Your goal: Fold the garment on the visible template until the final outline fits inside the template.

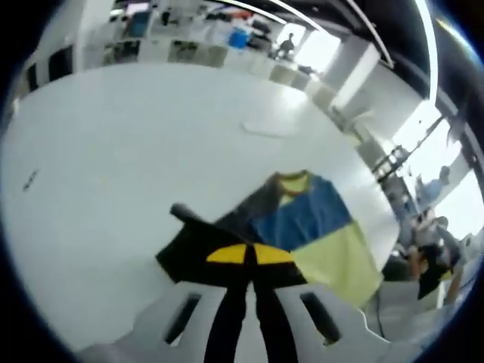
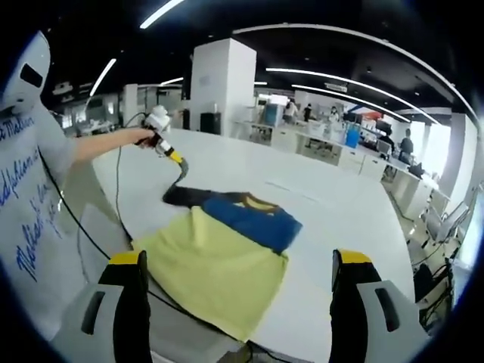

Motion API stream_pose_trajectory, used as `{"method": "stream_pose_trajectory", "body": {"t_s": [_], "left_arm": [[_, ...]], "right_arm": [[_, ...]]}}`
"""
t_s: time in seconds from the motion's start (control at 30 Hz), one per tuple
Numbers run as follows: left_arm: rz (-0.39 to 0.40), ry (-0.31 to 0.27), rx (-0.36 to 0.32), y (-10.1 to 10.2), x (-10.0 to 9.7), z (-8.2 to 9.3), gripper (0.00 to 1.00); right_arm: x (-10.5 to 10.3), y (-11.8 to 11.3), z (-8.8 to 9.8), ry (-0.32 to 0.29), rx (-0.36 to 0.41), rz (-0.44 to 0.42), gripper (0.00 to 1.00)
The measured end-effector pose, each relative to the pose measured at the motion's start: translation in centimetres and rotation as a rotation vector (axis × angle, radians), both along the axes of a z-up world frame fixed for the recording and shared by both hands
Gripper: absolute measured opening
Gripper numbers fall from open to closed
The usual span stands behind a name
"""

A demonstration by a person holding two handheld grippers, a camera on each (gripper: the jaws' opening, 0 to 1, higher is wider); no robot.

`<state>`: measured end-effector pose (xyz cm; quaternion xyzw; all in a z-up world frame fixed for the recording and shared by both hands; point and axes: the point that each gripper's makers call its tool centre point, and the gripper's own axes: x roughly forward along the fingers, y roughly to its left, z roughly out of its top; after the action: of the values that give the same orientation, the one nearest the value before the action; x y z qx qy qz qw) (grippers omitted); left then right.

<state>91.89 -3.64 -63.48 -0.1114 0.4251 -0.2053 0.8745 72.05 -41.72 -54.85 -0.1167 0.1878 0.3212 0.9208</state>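
The garment (image 1: 314, 227) lies on the white table (image 1: 113, 189). It has a yellow collar, a blue chest, a pale yellow lower half and dark sleeves. My left gripper (image 1: 249, 255) is shut, its yellow tips pinching the black sleeve (image 1: 197, 253), which is lifted off the table. In the right gripper view the garment (image 2: 219, 261) is spread flat near the table's front edge. There a person's hand holds the left gripper (image 2: 176, 159) up at the far left, and the black sleeve (image 2: 180, 181) hangs from it. My right gripper (image 2: 242, 261) is open wide above the yellow half, holding nothing.
A person's arm and grey lettered shirt (image 2: 30, 189) fill the left. A black cable (image 2: 117, 197) hangs from the left gripper past the table edge. A faint pale sheet (image 1: 265, 130) lies farther out on the table. Desks, a white pillar (image 2: 219, 83) and people stand behind.
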Motion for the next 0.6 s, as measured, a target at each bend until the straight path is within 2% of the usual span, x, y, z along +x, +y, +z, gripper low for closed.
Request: {"method": "stream_pose_trajectory", "body": {"t_s": [0.33,0.6], "left_arm": [[-0.07,-0.031,-0.024,-4.8,2.1,1.6,0.0],[-0.124,-0.019,-0.021,-8.7,3.3,1.0,0.0]], "right_arm": [[-0.1,-1.8,0.5,-0.022,0.008,-0.033,1.0],[-0.3,-3.7,0.8,-0.033,0.011,-0.069,1.0]]}}
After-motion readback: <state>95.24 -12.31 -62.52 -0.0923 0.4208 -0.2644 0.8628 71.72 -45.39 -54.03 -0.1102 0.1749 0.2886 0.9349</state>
